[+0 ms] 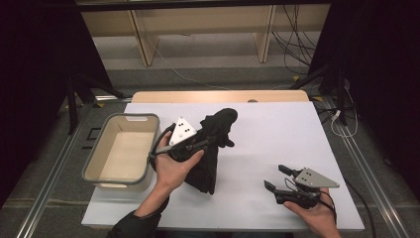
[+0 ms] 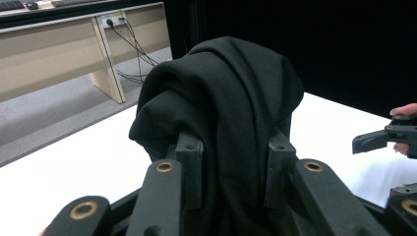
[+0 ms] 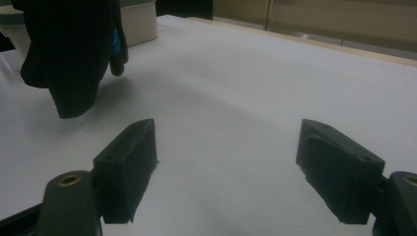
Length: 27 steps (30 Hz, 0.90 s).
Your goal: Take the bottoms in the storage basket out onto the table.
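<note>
- Your right gripper [image 1: 280, 177] sits low at the near right of the bench [image 1: 277, 129], its fingers [image 3: 125, 162] spread wide with nothing between them.
- Your left gripper [image 1: 210, 140] has its fingers [image 2: 189, 162] clamped on the black cloth [image 1: 213, 148], which is bunched up over them and hangs down to the bench.
- That cloth is lifted just beside the beige bin [image 1: 121, 151], not over it.
- Judging by this, the pick-up is done; carrying the cloth across to the bin and letting go inside it looks to be what remains.
</note>
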Each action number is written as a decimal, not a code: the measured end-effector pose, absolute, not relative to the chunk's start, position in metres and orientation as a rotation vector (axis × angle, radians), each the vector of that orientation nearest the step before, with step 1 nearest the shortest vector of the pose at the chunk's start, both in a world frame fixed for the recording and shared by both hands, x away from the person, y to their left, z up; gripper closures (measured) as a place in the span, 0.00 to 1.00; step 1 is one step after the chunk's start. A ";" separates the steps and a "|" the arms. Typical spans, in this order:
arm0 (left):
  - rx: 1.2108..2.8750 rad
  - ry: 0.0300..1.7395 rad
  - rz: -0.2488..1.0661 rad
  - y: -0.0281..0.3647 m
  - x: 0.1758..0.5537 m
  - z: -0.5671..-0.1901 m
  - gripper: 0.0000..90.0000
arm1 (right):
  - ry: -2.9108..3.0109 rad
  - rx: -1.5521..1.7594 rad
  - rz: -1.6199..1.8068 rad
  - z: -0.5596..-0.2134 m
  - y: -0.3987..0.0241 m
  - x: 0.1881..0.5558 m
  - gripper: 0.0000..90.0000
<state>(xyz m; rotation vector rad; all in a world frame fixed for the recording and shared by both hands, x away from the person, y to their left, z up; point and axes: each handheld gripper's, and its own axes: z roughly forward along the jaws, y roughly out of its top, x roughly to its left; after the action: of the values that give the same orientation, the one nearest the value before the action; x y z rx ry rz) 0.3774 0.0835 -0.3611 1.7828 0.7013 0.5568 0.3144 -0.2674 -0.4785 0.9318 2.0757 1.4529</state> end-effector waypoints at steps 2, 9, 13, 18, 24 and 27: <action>1.787 0.701 0.554 0.082 0.378 -0.362 0.75 | 2.076 0.930 1.454 -0.479 -0.267 0.314 0.27; 1.800 0.701 0.544 0.076 0.382 -0.367 0.75 | 2.073 0.926 1.454 -0.479 -0.267 0.315 0.27; 1.804 0.703 0.536 0.073 0.384 -0.368 0.75 | 2.076 0.931 1.455 -0.478 -0.267 0.314 0.27; 1.816 0.706 0.531 0.070 0.388 -0.371 0.75 | 2.073 0.928 1.455 -0.479 -0.267 0.315 0.27; 1.829 0.708 0.524 0.065 0.391 -0.375 0.75 | 2.077 0.929 1.449 -0.478 -0.268 0.314 0.27; 1.832 0.709 0.523 0.063 0.393 -0.376 0.75 | 2.078 0.933 1.449 -0.478 -0.268 0.314 0.27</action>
<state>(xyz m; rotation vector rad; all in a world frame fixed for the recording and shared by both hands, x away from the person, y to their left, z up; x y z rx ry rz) 0.3927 0.0627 -0.3758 1.8323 0.7085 0.5226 0.3140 -0.2676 -0.4781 0.9332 2.0779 1.4495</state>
